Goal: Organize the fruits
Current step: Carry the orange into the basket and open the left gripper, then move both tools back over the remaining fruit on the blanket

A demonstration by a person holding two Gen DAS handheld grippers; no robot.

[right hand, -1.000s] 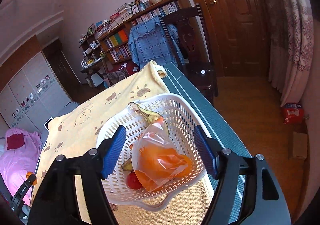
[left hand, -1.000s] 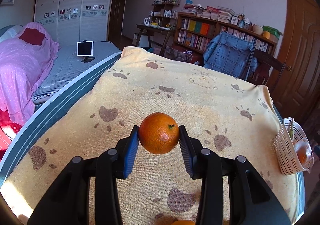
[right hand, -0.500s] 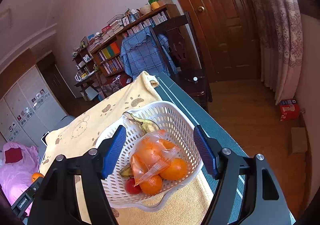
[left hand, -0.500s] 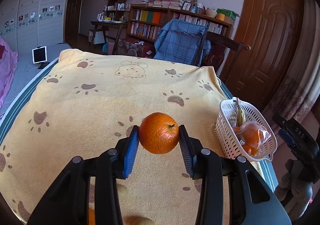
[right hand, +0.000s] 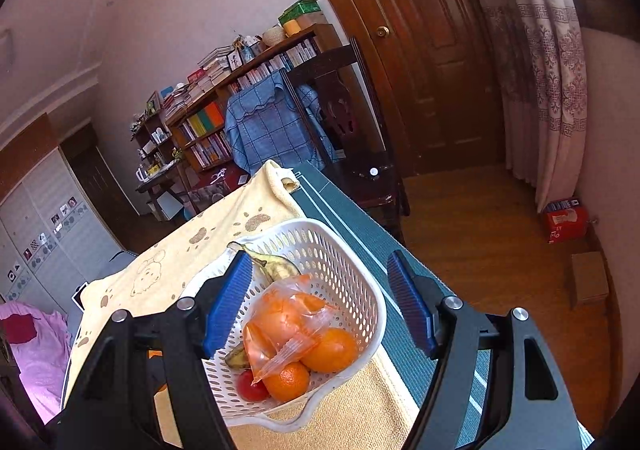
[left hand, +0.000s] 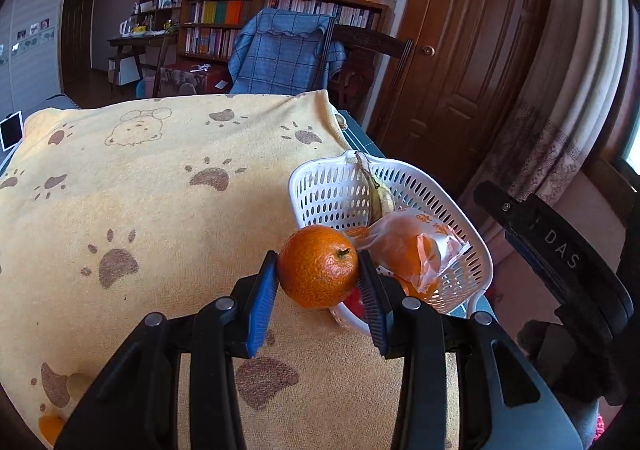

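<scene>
One broad yellow paw-print towel (left hand: 168, 209) covers the table, and on its right-hand corner sits the white perforated basket (left hand: 332, 189) we are filling. We judge the step in hand to be carrying the orange (left hand: 318, 266) over that basket and letting it go inside.

The basket already holds a good deal: a plastic bag of oranges (right hand: 286, 324) in the middle, a loose orange (right hand: 330, 350) and a smaller one (right hand: 287, 382) toward the near rim, a browned banana (right hand: 272, 264) leaning on the far wall, and a small red fruit (right hand: 251, 388) low at the front. Free room looks scarce, so we should pick the landing spot with care. The left side of the basket, beside the bag, seems the best gap.

Our right gripper (right hand: 320, 302) hangs over the basket with its jaws set wide and nothing between them; it touches no fruit. It should keep clear of the drop path, or steady the rim if the basket threatens to slide on the towel.

Our left gripper (left hand: 318, 290) has its blue pads pressed on both sides of the orange, stem end toward the right pad. From the left wrist view the fruit sits at the basket's near edge, in front of the bag. We should bring it past the rim, lower it close to the other fruit, and only then ease the jaws apart, so it settles and does not bounce out.
</scene>
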